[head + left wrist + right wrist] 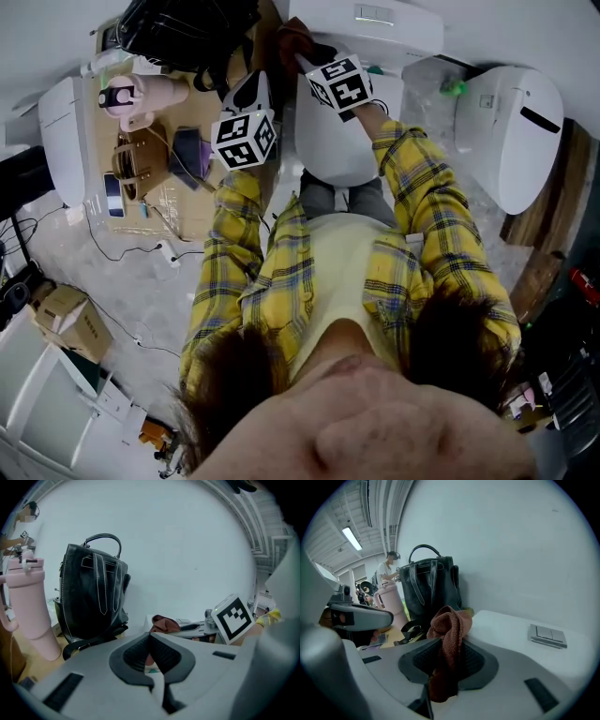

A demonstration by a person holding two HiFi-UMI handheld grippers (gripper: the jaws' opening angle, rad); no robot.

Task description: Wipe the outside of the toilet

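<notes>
Pinching 1 cloth [449,630], right gripper [443,663]

A plain white wall [187,536] fills the space ahead of you, and up to your left a ribbed ceiling [328,541] carries a lit tube lamp [351,538]. The pale, glossy floor [141,281] beneath you holds a cardboard box [70,319]. To your left, a tan surface [192,114] bears a black bag [93,592] and a pink tumbler [30,606], while dark wooden boards [562,187] stand at your right.

Rust-brown cloth [449,632], white toilet [342,150], black bag [93,597], pink tumbler [29,606], yellow plaid shirt [281,281].
</notes>
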